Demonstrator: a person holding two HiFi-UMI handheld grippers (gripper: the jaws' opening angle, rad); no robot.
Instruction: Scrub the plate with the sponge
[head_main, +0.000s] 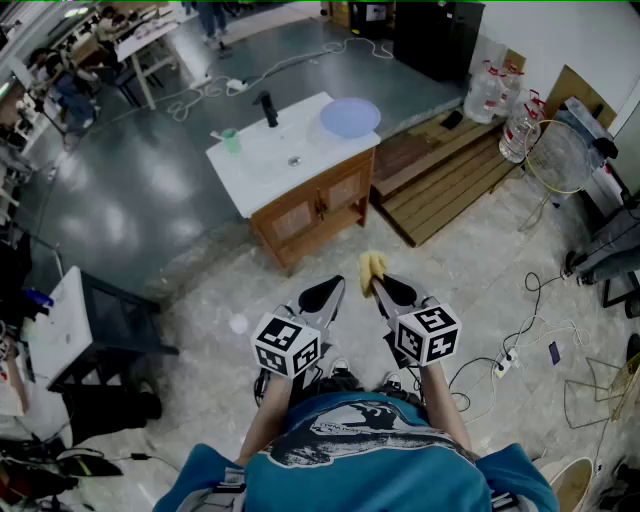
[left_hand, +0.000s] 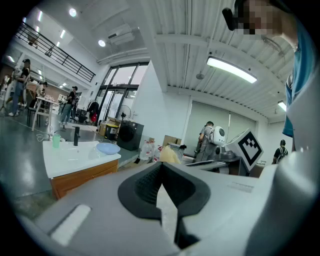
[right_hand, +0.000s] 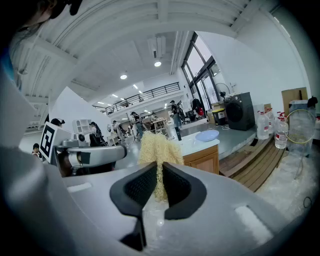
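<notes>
Yellow fibrous sponge (head_main: 372, 268) is pinched in the right gripper (head_main: 380, 284). In the right gripper view the sponge (right_hand: 156, 145) sits squarely between the two black pads (right_hand: 137, 187). Its lower part is clamped in the gap and its frayed top sticks up above the fingertips. Right gripper (right_hand: 160, 172) is clenched on it.

Left gripper (head_main: 326, 291) is closed with nothing in it. In its own view the left gripper (left_hand: 161, 167) has its black pads meeting at the tips. The sponge (left_hand: 169, 155) shows just beyond them, off to the right, not touching.

Both grippers are held close together in front of the person's torso, tips pointing forward, sponge between and ahead of the two tips.

Round light-blue plate (head_main: 350, 117) lies flat at the right end of the white countertop (head_main: 262, 165), well apart from the sponge and both grippers. It also shows in the left gripper view (left_hand: 108, 148) and the right gripper view (right_hand: 207, 135).

The countertop sits on a brown wooden cabinet (head_main: 318, 208). Black faucet (head_main: 268, 108) stands left of the plate, and a small green cup (head_main: 231, 140) is further left, near the counter's edge.

Wooden pallet (head_main: 450, 172) lies on the floor right of the cabinet, with clear water bottles (head_main: 495, 88) behind it.
</notes>
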